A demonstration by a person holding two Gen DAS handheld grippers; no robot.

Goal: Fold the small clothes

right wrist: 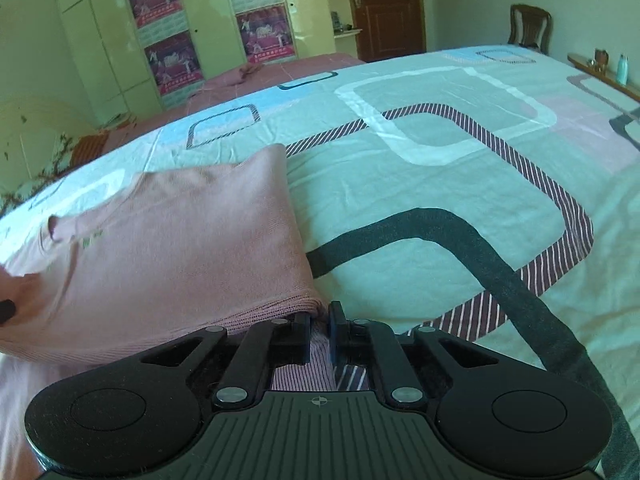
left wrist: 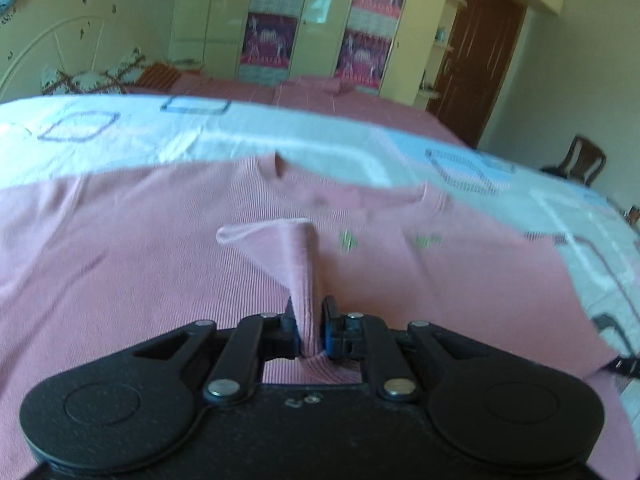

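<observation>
A pink ribbed knit top [left wrist: 160, 264] lies on the patterned bed sheet [left wrist: 280, 132], neckline at the far side. My left gripper [left wrist: 310, 330] is shut on a pinched-up fold of the pink top, and a cone of fabric [left wrist: 288, 248] stands up from its jaws. In the right wrist view the same pink top [right wrist: 180, 248] is folded over at its right side. My right gripper [right wrist: 319, 334] is shut on the top's near right corner, low over the sheet [right wrist: 440, 184]. A dark tip of the left gripper shows at the far left [right wrist: 6, 310].
A second bed with a pink cover [left wrist: 320, 92] stands behind. A cream wardrobe with posters [left wrist: 280, 20] and a brown door [left wrist: 480, 60] line the far wall. A wooden chair [left wrist: 580, 160] stands by the bed's far corner. A shelf with a bottle [right wrist: 622, 68] is at the right.
</observation>
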